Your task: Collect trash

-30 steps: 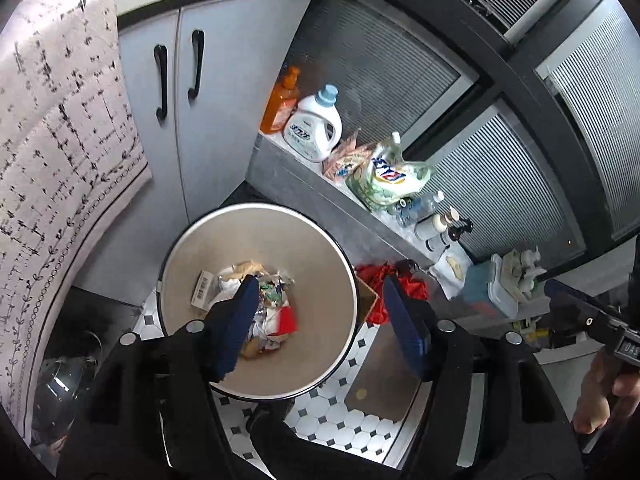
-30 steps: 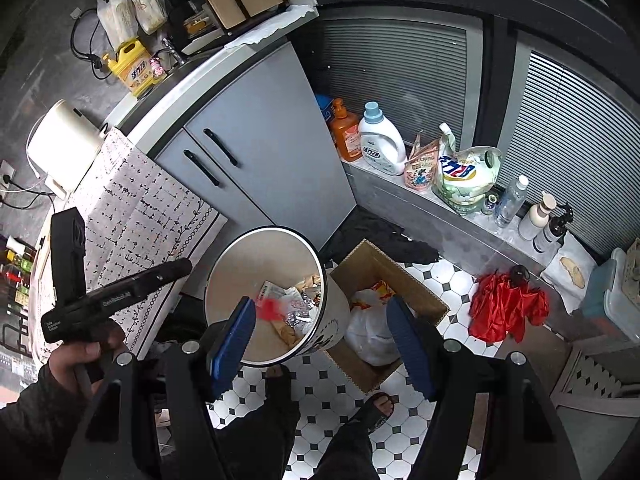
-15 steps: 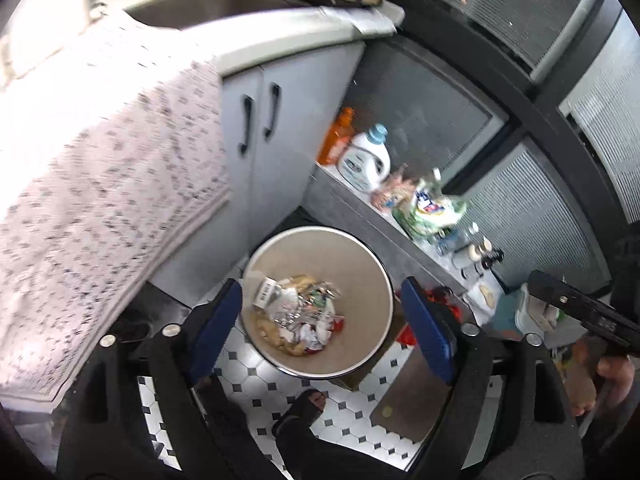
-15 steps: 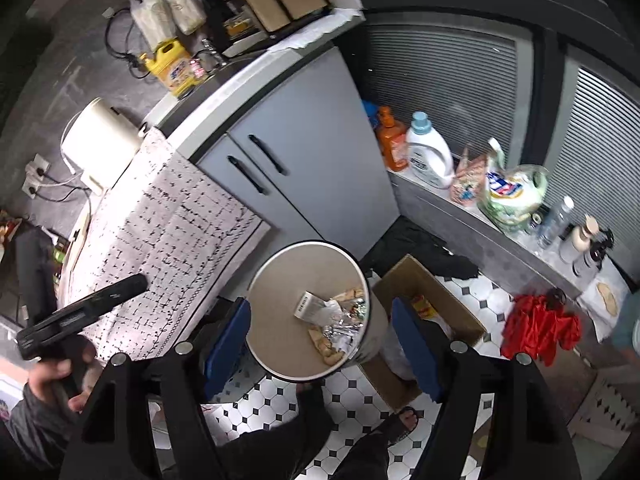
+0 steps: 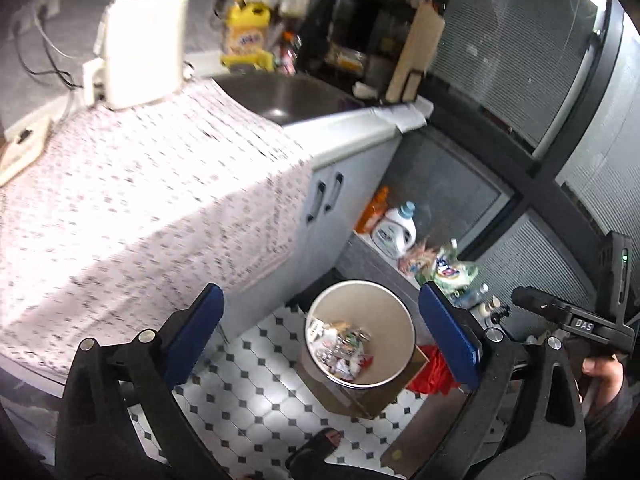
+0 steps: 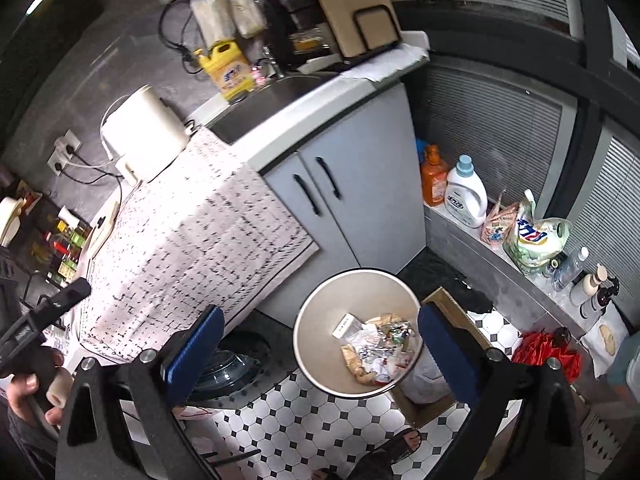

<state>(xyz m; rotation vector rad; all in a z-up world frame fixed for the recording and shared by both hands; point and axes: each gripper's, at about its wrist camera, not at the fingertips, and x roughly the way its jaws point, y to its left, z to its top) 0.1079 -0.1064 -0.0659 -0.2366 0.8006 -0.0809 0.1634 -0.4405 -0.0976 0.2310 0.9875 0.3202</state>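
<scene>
The left gripper (image 5: pixel 320 336) hung high with its 2 blue fingers (image 5: pixel 192 336) spread wide, nothing between them. The right gripper (image 6: pixel 320 354) was likewise held aloft, its 2 fingers (image 6: pixel 446 354) parted and holding nothing. A hand (image 6: pixel 30 380) gripped the left handle.

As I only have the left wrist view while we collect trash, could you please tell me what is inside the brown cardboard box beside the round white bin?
Observer: In the right wrist view, the brown cardboard box is open and holds a white plastic bag.
Operator: Thank you; is anything under the patterned white cloth?
Observer: Yes, a round glass washing-machine door shows below its hanging edge.
</scene>
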